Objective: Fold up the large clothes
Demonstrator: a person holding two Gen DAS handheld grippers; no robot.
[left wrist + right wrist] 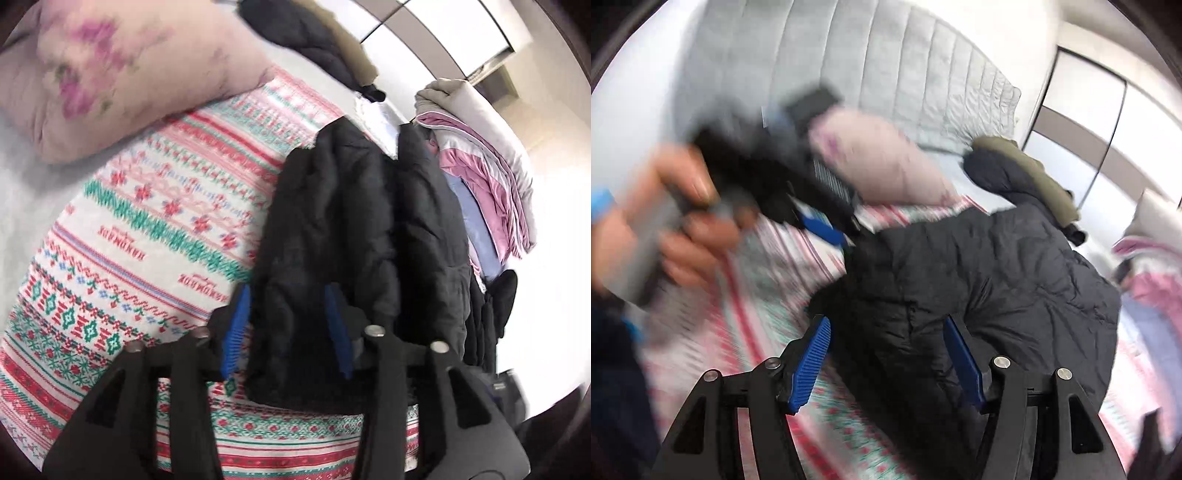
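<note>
Black padded jacket (354, 229) on the patterned bed cover (147, 221).
Jacket fabric lies between the pads of my left hand-held gripper (291, 332); grip undeterminable. My right hand-held gripper (886, 354) stands open over it. Pink pillow (110, 74) at 10 o'clock.

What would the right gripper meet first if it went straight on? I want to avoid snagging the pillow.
Most likely the black padded jacket, already between the right gripper fingers; depth is unclear.
</note>
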